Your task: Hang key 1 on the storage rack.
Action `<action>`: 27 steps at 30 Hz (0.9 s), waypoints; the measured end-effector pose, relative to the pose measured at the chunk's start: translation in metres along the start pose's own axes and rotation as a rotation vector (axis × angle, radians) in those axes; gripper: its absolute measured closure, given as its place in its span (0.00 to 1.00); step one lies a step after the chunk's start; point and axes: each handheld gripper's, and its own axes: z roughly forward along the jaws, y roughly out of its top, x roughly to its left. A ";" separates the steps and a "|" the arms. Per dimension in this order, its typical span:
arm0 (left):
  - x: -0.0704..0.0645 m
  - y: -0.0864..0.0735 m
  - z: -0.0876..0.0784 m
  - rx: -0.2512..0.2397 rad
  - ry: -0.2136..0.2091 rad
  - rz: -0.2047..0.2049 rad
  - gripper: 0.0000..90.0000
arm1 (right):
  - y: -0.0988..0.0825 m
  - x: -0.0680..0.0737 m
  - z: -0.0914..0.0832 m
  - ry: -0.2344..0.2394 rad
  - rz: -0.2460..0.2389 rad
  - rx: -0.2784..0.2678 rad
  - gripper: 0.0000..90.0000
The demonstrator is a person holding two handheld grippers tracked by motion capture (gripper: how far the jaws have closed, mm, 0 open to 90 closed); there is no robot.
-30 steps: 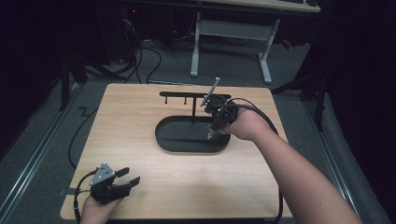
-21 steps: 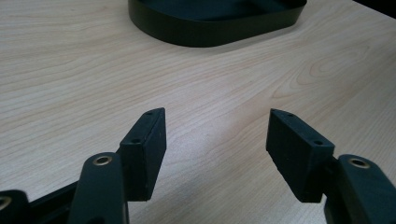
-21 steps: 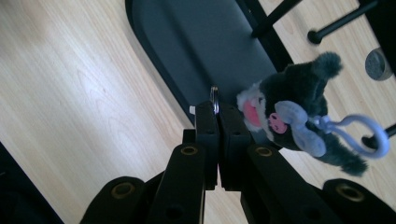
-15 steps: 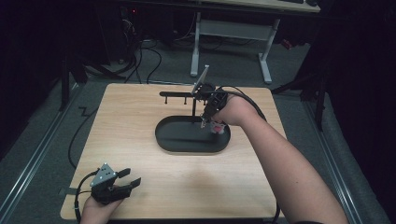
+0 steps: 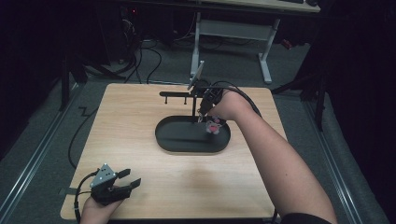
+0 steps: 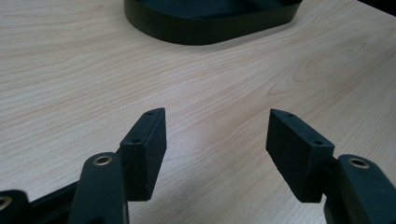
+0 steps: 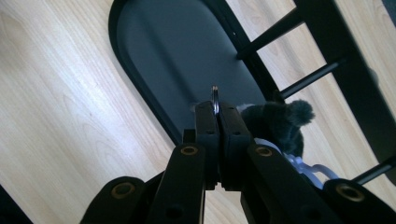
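Right gripper (image 7: 215,109): jaws pinched on a thin metal key ring (image 7: 215,95); the ring is mostly hidden between the pads. A grey plush keychain charm (image 7: 278,121) hangs below it, half behind the jaws, its pink side (image 5: 213,127) dangling over the black oval tray (image 5: 173,140). Since the earlier frame the hand has carried it toward the black rack (image 5: 175,94). Left gripper (image 6: 215,135): jaws wide, nothing between them, over the desk (image 5: 140,182) as before.

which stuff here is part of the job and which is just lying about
In the job:
- right claw, shut on the keyring
- plush charm hanging from the ring
- black stand with pegs
- oval tray base

Lying about:
- left claw, open and idle on the table
- floor cables
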 end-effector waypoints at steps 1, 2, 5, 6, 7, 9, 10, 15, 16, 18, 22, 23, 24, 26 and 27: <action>0.000 0.000 0.000 0.000 0.000 -0.001 0.43 | 0.000 -0.001 0.000 -0.006 -0.006 -0.005 0.99; 0.000 0.000 0.000 0.000 0.000 0.000 0.43 | 0.000 -0.002 -0.001 -0.008 -0.004 -0.006 0.99; -0.001 0.000 0.000 0.002 0.000 0.004 0.43 | 0.001 -0.006 -0.003 -0.016 0.008 -0.007 0.99; -0.001 0.000 0.000 0.002 0.000 0.004 0.43 | 0.001 -0.007 -0.004 -0.022 0.013 -0.011 0.99; -0.001 0.000 0.000 0.001 0.001 0.003 0.43 | 0.001 -0.008 -0.005 -0.022 0.020 -0.010 0.99; -0.001 0.000 0.000 0.002 0.001 0.003 0.43 | 0.001 -0.011 -0.007 -0.030 0.026 -0.011 0.99; -0.001 0.000 0.000 0.002 0.002 0.003 0.43 | 0.001 -0.013 -0.007 -0.032 0.029 -0.014 0.99; -0.001 0.000 0.000 0.003 0.002 0.004 0.43 | 0.001 -0.019 -0.005 -0.032 0.046 -0.013 0.99; -0.001 0.000 0.000 0.005 0.002 0.004 0.43 | 0.001 -0.021 -0.004 -0.028 0.052 -0.013 0.98; -0.001 0.000 0.001 0.005 0.002 0.003 0.43 | 0.001 -0.022 -0.003 -0.030 0.054 -0.013 0.98; -0.001 0.000 0.001 0.005 0.001 0.004 0.43 | 0.002 -0.025 0.000 -0.032 0.062 -0.011 0.98; -0.001 0.000 0.001 0.006 0.000 0.004 0.43 | 0.003 -0.025 0.000 -0.028 0.068 -0.011 0.98; -0.001 0.000 0.001 0.006 0.000 0.006 0.43 | 0.003 -0.027 0.001 -0.029 0.063 -0.011 0.98; -0.001 0.000 0.001 0.009 -0.002 0.006 0.43 | 0.003 -0.028 0.001 -0.030 0.073 -0.012 0.98; -0.001 0.000 0.001 0.010 -0.003 0.006 0.43 | 0.003 -0.028 0.002 -0.028 0.078 -0.016 0.98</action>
